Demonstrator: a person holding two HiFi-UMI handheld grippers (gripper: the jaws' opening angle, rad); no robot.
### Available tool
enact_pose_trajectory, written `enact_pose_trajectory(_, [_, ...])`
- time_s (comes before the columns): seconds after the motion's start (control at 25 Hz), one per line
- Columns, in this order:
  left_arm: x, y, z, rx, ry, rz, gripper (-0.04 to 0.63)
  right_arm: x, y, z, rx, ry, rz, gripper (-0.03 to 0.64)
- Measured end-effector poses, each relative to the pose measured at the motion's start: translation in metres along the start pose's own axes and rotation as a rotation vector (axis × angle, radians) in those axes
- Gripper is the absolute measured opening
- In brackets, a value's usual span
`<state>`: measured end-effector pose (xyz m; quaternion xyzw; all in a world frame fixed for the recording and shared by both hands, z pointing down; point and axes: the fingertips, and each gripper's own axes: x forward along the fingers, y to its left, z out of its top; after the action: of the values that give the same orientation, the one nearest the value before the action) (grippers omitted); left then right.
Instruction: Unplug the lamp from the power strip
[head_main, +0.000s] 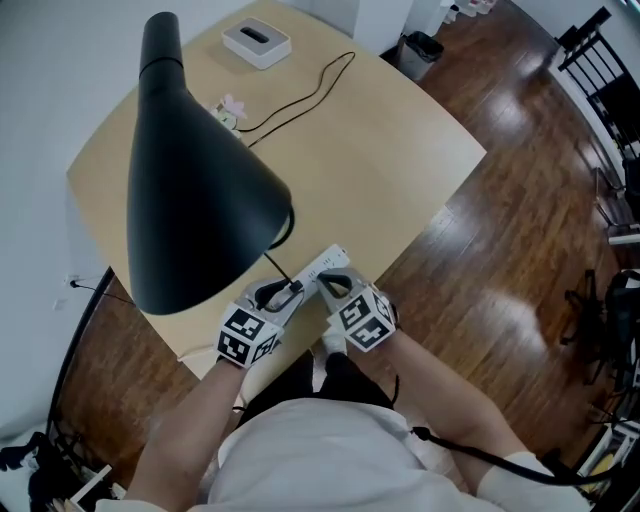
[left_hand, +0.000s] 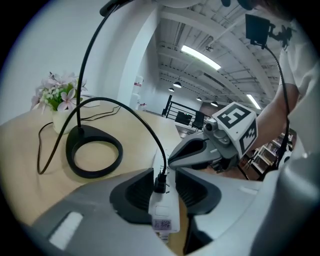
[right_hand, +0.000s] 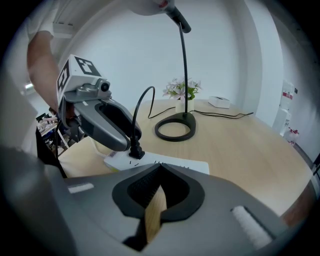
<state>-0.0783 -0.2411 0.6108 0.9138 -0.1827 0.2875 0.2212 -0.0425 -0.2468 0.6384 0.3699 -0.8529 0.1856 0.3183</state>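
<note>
The black lamp (head_main: 190, 190) towers over the left of the wooden table, and its ring base (left_hand: 95, 152) stands further back. Its cord ends in a black plug (left_hand: 160, 182) seated in the white power strip (head_main: 335, 262) near the table's front edge. My left gripper (left_hand: 164, 175) straddles that plug with its jaws open; a gap shows on the right side. My right gripper (right_hand: 161, 168) is shut with nothing between its fingers, and its tips (head_main: 328, 283) sit on the strip (right_hand: 185, 165) just right of the plug (right_hand: 136, 151).
A small pot of flowers (head_main: 230, 108) and a white box (head_main: 257, 42) sit at the table's far side, joined by a thin black cable (head_main: 320, 85). The table's front edge runs just under my grippers. A bin (head_main: 422, 50) and dark chairs (head_main: 610, 90) stand on the wooden floor.
</note>
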Motion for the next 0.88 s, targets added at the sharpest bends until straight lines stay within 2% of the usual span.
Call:
enact_pose_trajectory(0.2, [0.008, 0.003, -0.002, 0.044, 0.022, 0.017, 0.061, 0.000, 0.000, 0.001, 0.014, 0.000, 0.000, 0.008])
enact_pose_trajectory(0.44, [0.008, 0.003, 0.001, 0.072, 0.015, 0.031, 0.054, 0.000, 0.000, 0.000, -0.004, 0.023, -0.010, 0.008])
enact_pose_trajectory(0.6, [-0.001, -0.001, 0.020, 0.105, -0.061, 0.048, 0.054, 0.000, 0.000, 0.000, -0.003, 0.025, -0.012, 0.008])
enact_pose_trajectory(0.72, [-0.012, 0.006, 0.030, 0.075, -0.107, 0.057, 0.054, 0.000, 0.000, -0.001, 0.004, 0.022, -0.014, 0.008])
enact_pose_trajectory(0.88, [-0.028, 0.030, 0.019, 0.020, -0.094, 0.088, 0.054, 0.000, 0.000, 0.000, 0.013, 0.019, -0.014, 0.008])
